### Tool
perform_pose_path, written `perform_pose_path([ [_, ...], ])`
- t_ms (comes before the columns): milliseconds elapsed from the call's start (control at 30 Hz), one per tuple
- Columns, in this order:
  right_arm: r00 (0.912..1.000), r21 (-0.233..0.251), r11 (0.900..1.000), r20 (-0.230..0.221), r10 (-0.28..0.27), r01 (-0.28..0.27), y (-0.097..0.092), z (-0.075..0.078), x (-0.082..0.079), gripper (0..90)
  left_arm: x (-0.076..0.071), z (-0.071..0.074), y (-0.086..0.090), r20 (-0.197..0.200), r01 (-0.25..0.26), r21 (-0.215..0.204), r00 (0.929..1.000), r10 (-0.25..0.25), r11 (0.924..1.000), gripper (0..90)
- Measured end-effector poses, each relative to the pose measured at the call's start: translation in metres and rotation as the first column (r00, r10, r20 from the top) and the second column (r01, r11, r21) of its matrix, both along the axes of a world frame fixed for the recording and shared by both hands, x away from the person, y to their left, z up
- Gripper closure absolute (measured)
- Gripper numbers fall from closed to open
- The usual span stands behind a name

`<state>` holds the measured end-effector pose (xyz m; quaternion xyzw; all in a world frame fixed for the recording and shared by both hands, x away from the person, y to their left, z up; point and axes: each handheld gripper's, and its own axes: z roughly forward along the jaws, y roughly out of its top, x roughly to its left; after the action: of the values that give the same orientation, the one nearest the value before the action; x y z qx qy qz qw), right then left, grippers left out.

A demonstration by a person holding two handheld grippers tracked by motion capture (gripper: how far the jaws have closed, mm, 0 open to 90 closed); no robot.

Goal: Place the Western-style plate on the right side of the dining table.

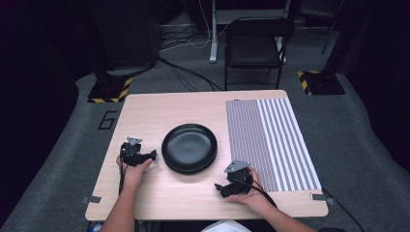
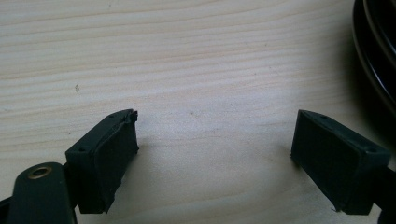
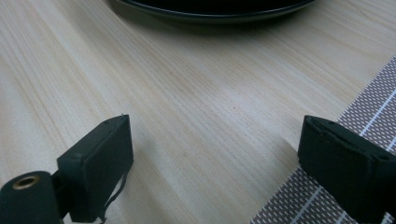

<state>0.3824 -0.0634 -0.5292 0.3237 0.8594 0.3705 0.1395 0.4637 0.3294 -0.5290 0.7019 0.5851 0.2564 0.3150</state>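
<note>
Black plates [image 1: 189, 147], what looks like a stack of two or so, sit mid-table, just left of the striped mat [image 1: 270, 142]. In the left gripper view the rims [image 2: 377, 51] curve down the right edge; in the right gripper view the near rim [image 3: 210, 11] runs along the top.

Left claw [image 1: 153, 154] rests low on the table [image 1: 159, 108] just beside the stack's left rim, jaws wide apart, nothing between them, only bare wood. Right claw [image 1: 218, 189] is near the front edge, below and right of the stack, also spread wide and empty, one jaw over the edge of the mat.

Step in hand, judged: getting a hold on the plates, likely to shift one toward the mat. Left claw is the closer one. To do it well it should stay low, slide toward the rim so one jaw goes under the lip and one over, then close squarely on the rim. A glossy plate may slip, so a deep bite beats a fingertip nip. If only the top plate is wanted, the lower jaw must enter the seam between rims; the seam is hard to make out here. The right claw could steady the far side.
</note>
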Motion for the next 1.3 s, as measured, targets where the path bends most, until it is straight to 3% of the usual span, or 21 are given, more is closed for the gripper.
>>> perform_pose_path([
  [733,0.9999,0.001,1.0,0.014,0.001,-0.001,0.0009,0.0,0.0007,12.1,-0.0006,-0.0001,-0.0001,0.001,0.001,0.0,1.0,-0.001,1.0,14.1],
  [1033,0.9995,0.01,0.9995,0.003,-0.031,0.031,0.0025,0.0005,0.0007,14.4,-0.0019,0.0,0.0006,0.001,0.008,-0.002,1.0,-0.008,1.0,14.5],
  [1300,0.9978,0.035,0.9975,0.023,-0.062,0.061,-0.0009,0.0012,0.0006,31.3,-0.0032,0.0006,0.0019,0.017,-0.025,0.0,0.9995,0.026,0.9997,22.6],
])
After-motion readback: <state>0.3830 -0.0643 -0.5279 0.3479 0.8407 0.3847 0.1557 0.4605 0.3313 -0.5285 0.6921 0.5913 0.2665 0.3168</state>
